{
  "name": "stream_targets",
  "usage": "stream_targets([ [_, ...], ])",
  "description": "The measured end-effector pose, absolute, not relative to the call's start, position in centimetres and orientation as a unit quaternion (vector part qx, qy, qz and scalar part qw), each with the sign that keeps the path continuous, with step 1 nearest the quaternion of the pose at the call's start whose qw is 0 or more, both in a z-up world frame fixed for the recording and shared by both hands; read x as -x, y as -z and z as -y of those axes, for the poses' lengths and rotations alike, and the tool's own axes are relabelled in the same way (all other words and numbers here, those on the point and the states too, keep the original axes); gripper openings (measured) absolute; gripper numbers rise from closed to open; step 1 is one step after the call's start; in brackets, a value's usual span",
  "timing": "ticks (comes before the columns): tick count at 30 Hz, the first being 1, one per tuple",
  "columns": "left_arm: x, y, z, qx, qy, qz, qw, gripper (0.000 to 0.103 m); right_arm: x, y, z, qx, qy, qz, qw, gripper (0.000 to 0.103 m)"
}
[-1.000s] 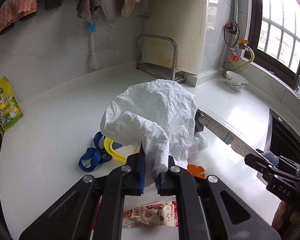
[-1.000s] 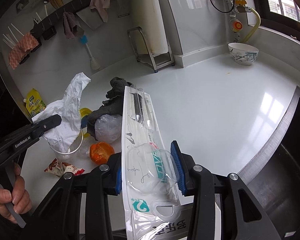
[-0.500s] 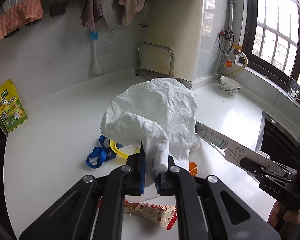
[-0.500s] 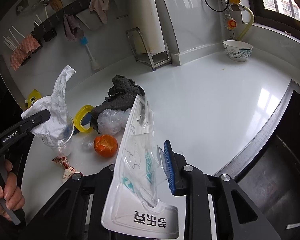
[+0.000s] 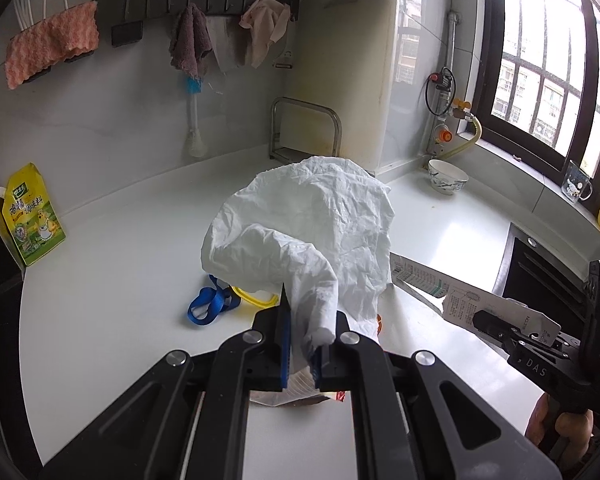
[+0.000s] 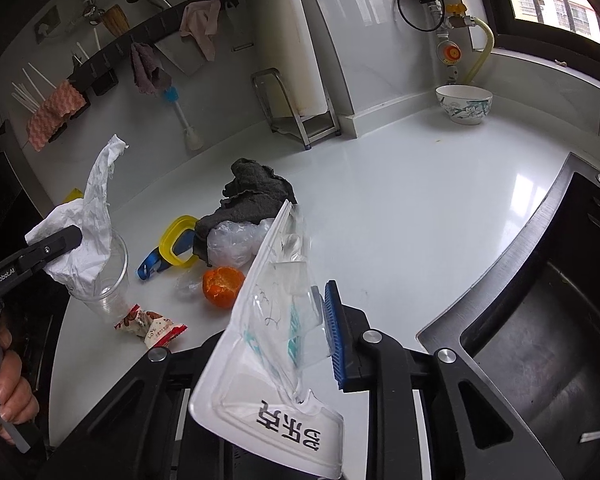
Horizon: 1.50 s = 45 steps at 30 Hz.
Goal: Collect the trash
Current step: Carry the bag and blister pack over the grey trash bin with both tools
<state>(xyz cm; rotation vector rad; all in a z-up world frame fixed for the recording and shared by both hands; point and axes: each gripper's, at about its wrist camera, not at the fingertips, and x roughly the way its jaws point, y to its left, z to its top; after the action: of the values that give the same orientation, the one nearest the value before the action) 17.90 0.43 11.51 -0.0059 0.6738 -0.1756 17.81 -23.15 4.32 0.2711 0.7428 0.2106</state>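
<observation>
Left gripper (image 5: 302, 332) closed on a fold of crumpled white paper (image 5: 312, 236), blue pads nearly together with the sheet pinched between, the rest billowing up in front of the lens. From the right wrist view, same paper (image 6: 88, 232) seen trailing down into a clear plastic cup (image 6: 108, 284) standing near the front edge of the counter. Right gripper (image 6: 284, 340) clamped on a clear plastic blister package (image 6: 276, 320), jaws partway apart around its width, package tilted up and away, printed card end toward the camera. Just past the cup, flat on the white countertop (image 6: 400, 208): a red-and-white snack wrapper (image 6: 152, 322), a peeled orange (image 6: 222, 286), a wad of clear plastic film (image 6: 236, 240), a dark grey rag (image 6: 252, 196) heaped behind and touching the film, and a yellow-rimmed lid (image 6: 178, 240) with a blue strap (image 6: 148, 268) beside it. Farther back, a metal rack (image 6: 300, 112) against the wall beside a tall white board, a patterned bowl (image 6: 464, 104) near the corner under the gas valve and yellow hose. On the wall, a dark hook rail (image 5: 196, 2) hung with cloths, a pink sponge cloth (image 5: 52, 52) at one end, a bottle brush dangling below. Yellow-green seasoning pouch (image 5: 32, 216) leaning at the far left of the counter. Dark sink basin (image 6: 540, 320) sunk into the counter at the right, barred window (image 5: 548, 60) above.
</observation>
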Motion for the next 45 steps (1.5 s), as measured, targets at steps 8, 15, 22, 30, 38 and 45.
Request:
stream_targets([
  [8, -14.6, -12.2, -0.5, -0.003, 0.094, -0.322, 0.942, 0.008, -14.6, -5.6, 23.3, -0.135, -0.098, -0.348, 0.923, 0.022],
  [15, -10.6, -11.7, -0.2, -0.006, 0.108, -0.324, 0.94, 0.008, -10.4, -6.7, 22.7, -0.131, -0.095, -0.336, 0.928, 0.022],
  [22, -6.1, -10.2, 0.3, -0.013, 0.124, -0.332, 0.935, 0.008, -5.6, -6.4, 22.3, -0.134, -0.089, -0.333, 0.929, 0.022],
  [30, -2.0, -7.8, 1.3, -0.019, 0.151, -0.355, 0.922, 0.008, -0.7, -5.0, 21.8, -0.138, -0.078, -0.345, 0.925, 0.022],
  [38, 1.1, -5.6, 3.4, -0.054, 0.18, -0.374, 0.908, 0.008, 3.8, -4.0, 21.7, -0.134, -0.064, -0.355, 0.923, 0.022],
  [45, 2.1, -2.9, 4.3, -0.062, 0.199, -0.404, 0.891, 0.008, 6.4, -1.9, 21.3, -0.127, -0.058, -0.377, 0.916, 0.022],
])
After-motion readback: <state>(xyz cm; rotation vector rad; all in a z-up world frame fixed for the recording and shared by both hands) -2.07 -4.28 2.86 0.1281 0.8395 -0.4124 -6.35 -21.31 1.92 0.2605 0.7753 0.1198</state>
